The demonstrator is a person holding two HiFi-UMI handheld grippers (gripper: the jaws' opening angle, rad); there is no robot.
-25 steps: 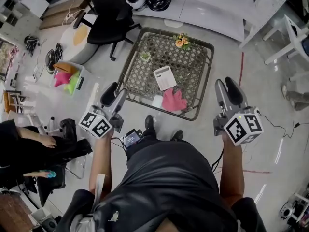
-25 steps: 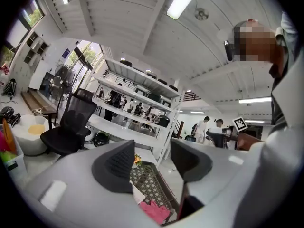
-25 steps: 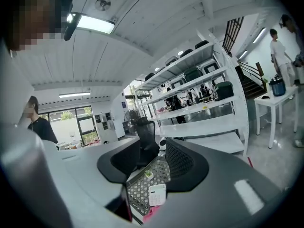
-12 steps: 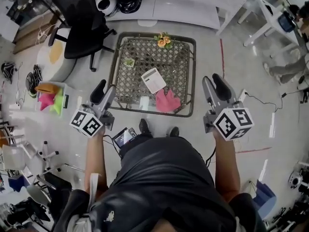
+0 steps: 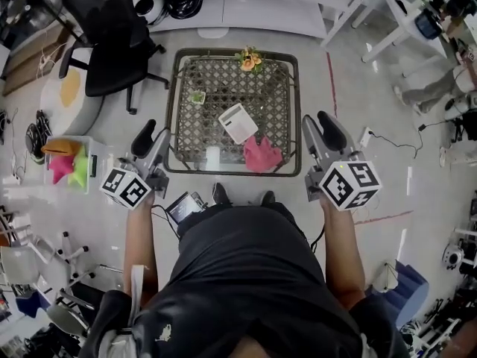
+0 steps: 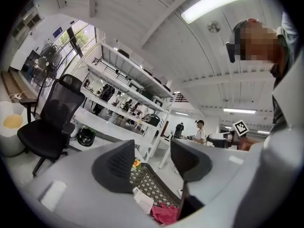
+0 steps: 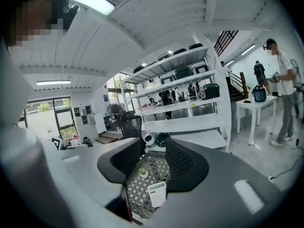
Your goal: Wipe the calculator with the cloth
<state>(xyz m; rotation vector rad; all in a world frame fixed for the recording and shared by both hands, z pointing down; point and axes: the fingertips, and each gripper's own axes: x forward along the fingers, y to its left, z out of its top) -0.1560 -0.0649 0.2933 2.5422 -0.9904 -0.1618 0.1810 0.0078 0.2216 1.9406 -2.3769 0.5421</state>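
A white calculator [image 5: 238, 123] lies on the lattice-topped table [image 5: 186, 80], with a pink cloth [image 5: 262, 155] crumpled just in front of it near the table's front edge. My left gripper [image 5: 153, 136] hangs in the air off the table's front left corner, open and empty. My right gripper [image 5: 318, 127] is off the front right corner, also open with nothing between its jaws. In the left gripper view the calculator [image 6: 142, 201] and cloth [image 6: 165, 213] show below the left gripper [image 6: 152, 160]. In the right gripper view the calculator [image 7: 156, 194] sits below the right gripper [image 7: 153, 163].
Orange flowers [image 5: 250, 58] and a small green plant [image 5: 197, 96] stand on the table, and a small white item [image 5: 213, 157] lies at its front edge. A black office chair [image 5: 112, 43] is to the left, white shelving behind. A person [image 7: 282, 89] stands far right.
The wearer has turned to face the table squarely, so it now sits centred and straight. Both grippers have swung along and flank its front corners. Their jaws look unchanged.
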